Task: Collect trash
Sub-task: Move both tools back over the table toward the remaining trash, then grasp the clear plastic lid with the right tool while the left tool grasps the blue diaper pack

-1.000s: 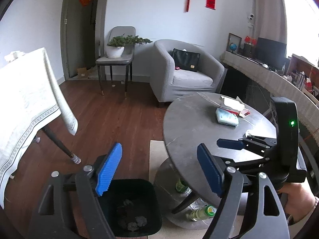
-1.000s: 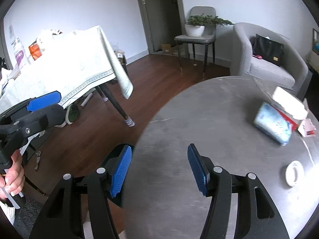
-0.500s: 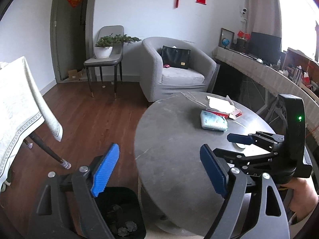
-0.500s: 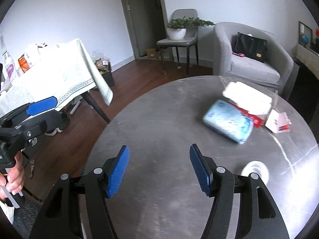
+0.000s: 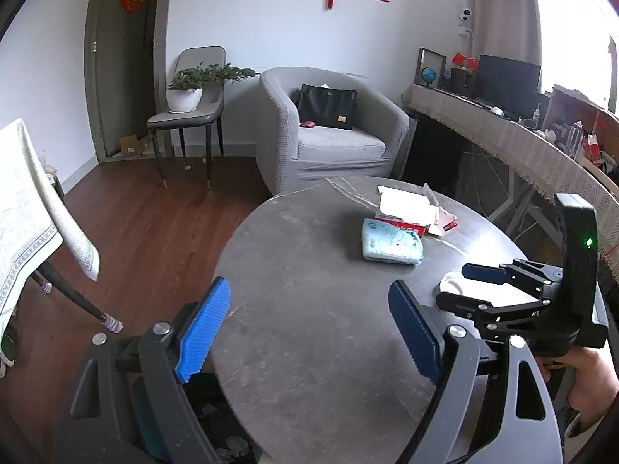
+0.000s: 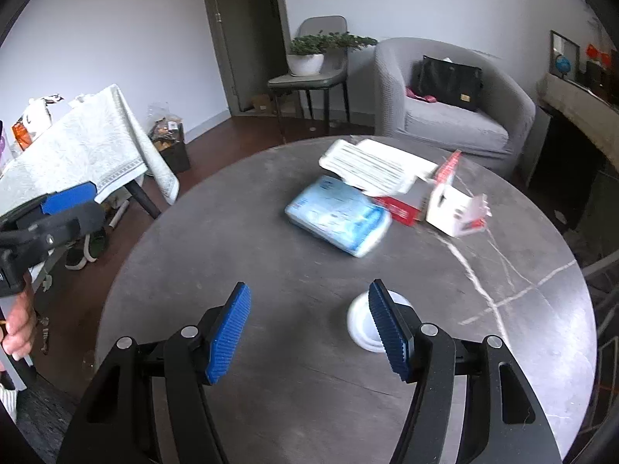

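On the round grey table [image 6: 271, 232] lie a blue tissue pack [image 6: 336, 220], a red-and-white box with papers on it [image 6: 387, 181], a torn white carton [image 6: 456, 208] and a white round lid [image 6: 361, 321]. My right gripper [image 6: 309, 328] is open and empty above the table, its right finger over the lid. My left gripper [image 5: 305, 332] is open and empty over the table's near edge. A black trash bin [image 5: 220, 425] with scraps sits on the floor below it. The right gripper [image 5: 483, 274] also shows in the left wrist view, by the lid [image 5: 450, 284].
A grey armchair [image 5: 329, 139] with a black bag stands behind the table. A chair with a potted plant [image 5: 189, 92] is by the door. A cloth-covered table [image 6: 85, 143] is at the left, a long draped counter [image 5: 522, 147] at the right.
Both grippers have risen and moved forward over the table. The bin has slid to the bottom edge of the left view. The items and lid are closer in the right view.
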A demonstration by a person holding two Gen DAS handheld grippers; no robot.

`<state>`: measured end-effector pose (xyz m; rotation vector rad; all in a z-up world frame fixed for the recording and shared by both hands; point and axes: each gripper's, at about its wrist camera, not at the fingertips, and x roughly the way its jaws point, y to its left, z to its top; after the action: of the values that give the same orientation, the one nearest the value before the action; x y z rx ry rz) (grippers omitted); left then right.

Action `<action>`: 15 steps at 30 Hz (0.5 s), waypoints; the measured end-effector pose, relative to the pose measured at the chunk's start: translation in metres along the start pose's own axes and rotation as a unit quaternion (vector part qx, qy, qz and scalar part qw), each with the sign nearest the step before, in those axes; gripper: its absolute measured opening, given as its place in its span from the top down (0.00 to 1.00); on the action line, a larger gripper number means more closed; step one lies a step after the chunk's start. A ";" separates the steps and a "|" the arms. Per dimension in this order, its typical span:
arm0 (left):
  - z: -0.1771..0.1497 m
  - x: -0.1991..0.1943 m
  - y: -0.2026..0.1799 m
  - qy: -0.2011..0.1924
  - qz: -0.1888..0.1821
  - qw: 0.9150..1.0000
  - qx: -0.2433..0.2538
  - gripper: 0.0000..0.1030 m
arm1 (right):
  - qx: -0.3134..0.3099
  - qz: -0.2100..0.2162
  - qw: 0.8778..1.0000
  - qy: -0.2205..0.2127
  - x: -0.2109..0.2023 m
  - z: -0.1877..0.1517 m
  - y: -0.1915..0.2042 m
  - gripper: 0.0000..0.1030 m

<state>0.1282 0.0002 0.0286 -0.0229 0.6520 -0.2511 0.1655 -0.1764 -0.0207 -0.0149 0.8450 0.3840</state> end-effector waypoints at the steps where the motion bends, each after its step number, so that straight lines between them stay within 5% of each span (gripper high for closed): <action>1: 0.001 0.003 -0.003 0.002 0.000 1.000 0.001 0.16 | -0.002 -0.006 1.000 0.003 0.001 -0.001 -0.004 0.37; 15: 0.019 0.045 -0.022 0.024 -0.015 0.999 0.015 0.13 | -0.028 -0.019 0.998 0.046 0.019 -0.003 -0.025 0.45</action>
<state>0.1693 -0.0328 0.0189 0.0019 0.6960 -0.2902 0.1834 -0.1942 -0.0399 -0.1015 0.9227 0.3730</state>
